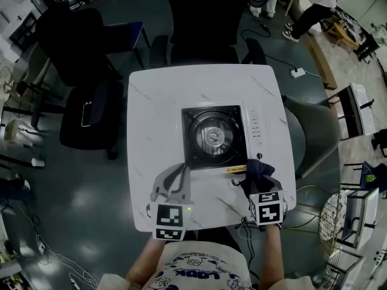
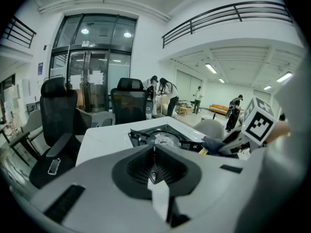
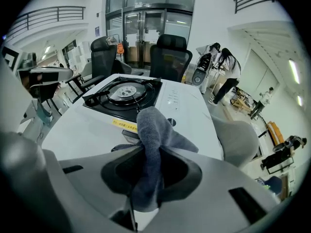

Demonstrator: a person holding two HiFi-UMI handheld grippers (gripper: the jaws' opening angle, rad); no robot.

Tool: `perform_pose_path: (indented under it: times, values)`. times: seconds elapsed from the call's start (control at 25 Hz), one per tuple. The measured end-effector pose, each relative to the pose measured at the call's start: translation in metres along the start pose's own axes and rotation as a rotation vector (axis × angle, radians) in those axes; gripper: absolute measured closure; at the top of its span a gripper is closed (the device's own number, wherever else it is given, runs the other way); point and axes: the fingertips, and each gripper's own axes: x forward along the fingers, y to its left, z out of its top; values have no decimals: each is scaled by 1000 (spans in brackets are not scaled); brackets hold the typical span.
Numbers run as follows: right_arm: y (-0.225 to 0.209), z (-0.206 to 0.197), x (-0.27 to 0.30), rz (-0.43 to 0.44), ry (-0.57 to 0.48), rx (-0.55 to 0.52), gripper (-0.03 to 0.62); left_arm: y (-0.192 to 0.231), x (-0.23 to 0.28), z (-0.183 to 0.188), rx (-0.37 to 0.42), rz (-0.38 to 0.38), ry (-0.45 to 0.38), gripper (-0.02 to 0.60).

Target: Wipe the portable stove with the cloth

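Note:
The portable stove point(image 1: 221, 136) sits in the middle of the white table point(image 1: 151, 101), its black burner at left and a white control strip at right. My right gripper point(image 1: 260, 175) is just in front of the stove's near right corner and is shut on a dark grey cloth point(image 1: 259, 169). In the right gripper view the cloth point(image 3: 151, 125) stands up out of the jaws of the right gripper point(image 3: 147, 152), with the stove point(image 3: 124, 93) beyond. My left gripper point(image 1: 181, 170) rests shut and empty at the stove's near left corner. The left gripper view shows the left gripper point(image 2: 154, 152) before the stove point(image 2: 163, 139).
Black office chairs point(image 1: 81, 95) stand left of and behind the table, one with a phone point(image 1: 86, 113) on its seat. A grey chair point(image 1: 317, 138) is on the right. A power strip point(image 1: 297, 72) lies on the floor, and people point(image 1: 308, 8) stand at the far right.

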Motion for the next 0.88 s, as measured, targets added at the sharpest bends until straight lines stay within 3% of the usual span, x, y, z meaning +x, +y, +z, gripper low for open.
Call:
perform_pose_path:
  times: [0.88]
  values:
    - [75,10,12,132,26,-191,502,21,-22,-16,-51,55,-6,560]
